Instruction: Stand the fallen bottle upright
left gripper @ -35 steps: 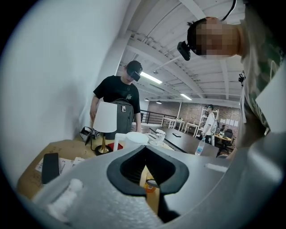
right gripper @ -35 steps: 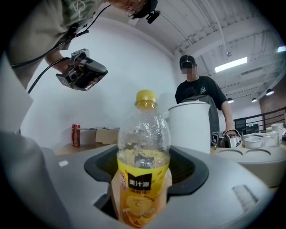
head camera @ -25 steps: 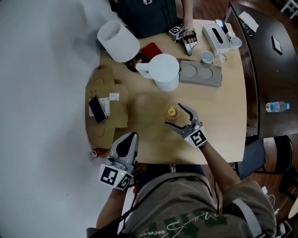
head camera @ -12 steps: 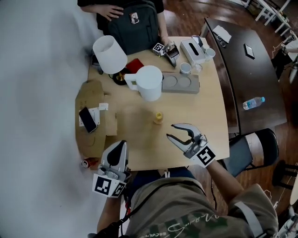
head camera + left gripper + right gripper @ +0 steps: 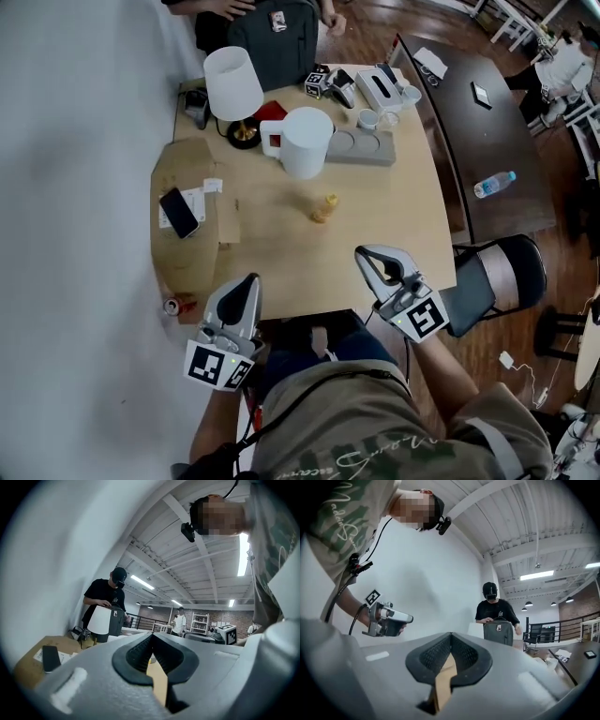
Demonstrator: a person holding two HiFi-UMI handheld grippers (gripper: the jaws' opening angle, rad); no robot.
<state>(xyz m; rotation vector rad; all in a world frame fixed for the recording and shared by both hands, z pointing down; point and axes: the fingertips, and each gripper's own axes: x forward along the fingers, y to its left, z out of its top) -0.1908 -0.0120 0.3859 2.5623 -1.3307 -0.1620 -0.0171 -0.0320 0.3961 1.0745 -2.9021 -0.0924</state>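
A small yellow bottle [image 5: 322, 209] stands alone near the middle of the light wooden table [image 5: 394, 216]; it looks upright. My right gripper [image 5: 365, 255] hangs over the table's near edge, well short of the bottle, with its jaws shut and nothing between them. My left gripper [image 5: 250, 281] is at the near left edge, also shut and empty. In the left gripper view the left gripper's [image 5: 151, 637] black pads meet, and in the right gripper view the right gripper's [image 5: 450, 637] pads meet too. Neither gripper touches the bottle.
Behind the bottle stand a white jug [image 5: 305, 141], a white-shaded lamp [image 5: 232, 82], a grey tray [image 5: 361, 147] and a tissue box [image 5: 382, 86]. Flat cardboard [image 5: 192, 244] with a phone [image 5: 177, 212] lies at the left. A person with a backpack [image 5: 272, 28] stands at the far side. A chair [image 5: 497, 281] is at the right.
The right gripper was open beside the bottle; it has shut and drawn back and up towards the table's near edge. The left gripper has also drawn back. The bottle stays where it was.
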